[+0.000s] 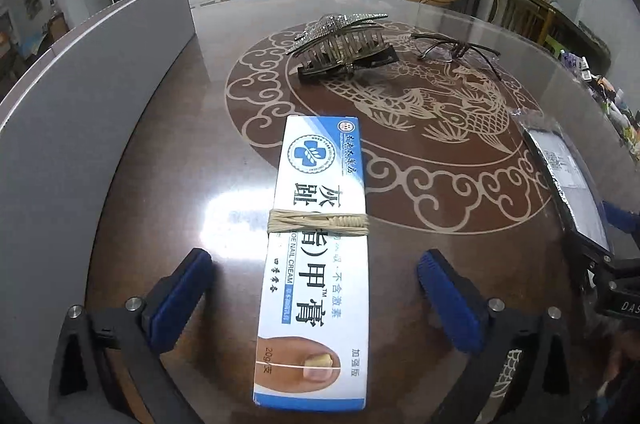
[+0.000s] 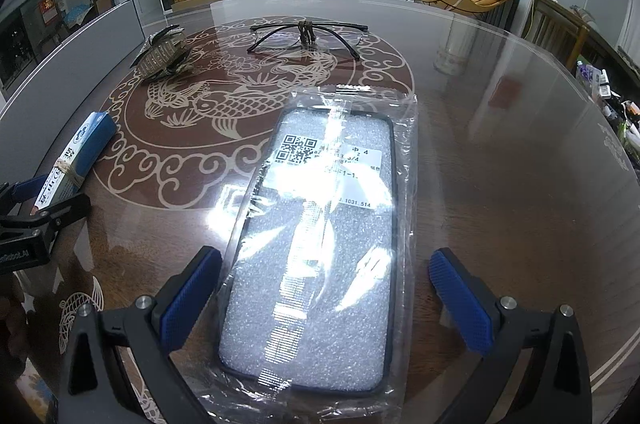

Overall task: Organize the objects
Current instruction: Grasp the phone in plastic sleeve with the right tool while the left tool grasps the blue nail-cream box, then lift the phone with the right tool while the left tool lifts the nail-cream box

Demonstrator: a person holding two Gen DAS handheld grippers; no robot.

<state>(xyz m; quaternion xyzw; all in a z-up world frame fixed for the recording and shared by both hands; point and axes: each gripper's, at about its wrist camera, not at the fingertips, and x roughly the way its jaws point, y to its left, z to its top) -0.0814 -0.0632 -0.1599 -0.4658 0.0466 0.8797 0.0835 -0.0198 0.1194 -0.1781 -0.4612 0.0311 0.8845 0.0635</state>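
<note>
The left claw (image 1: 314,298) stands released, its blue pads wide on either side of a white and blue nail cream box (image 1: 316,256) without touching it. The box lies flat on the brown desk (image 1: 160,164), long axis running away from the camera, with a tan rubber band (image 1: 318,222) wound around its middle. It sits toward the desk's left side, near a grey panel (image 1: 100,84) that stands along that edge.

The right claw (image 2: 326,298) is also released, pads clear on both sides of a phone case in a clear plastic bag (image 2: 320,244). The bag lies flat near the desk's near edge, to the right of the box; a white label with a QR code (image 2: 298,150) shows through the plastic, partly washed out by glare.

Farther in, on the fish and cloud pattern at the desk's centre, a rhinestone hair clip (image 1: 340,46) rests, apparently on a dark flat clip beneath it, though that is hard to make out. Just to its right lie thin-framed glasses (image 2: 306,38), temples spread, apart from the clip.
</note>
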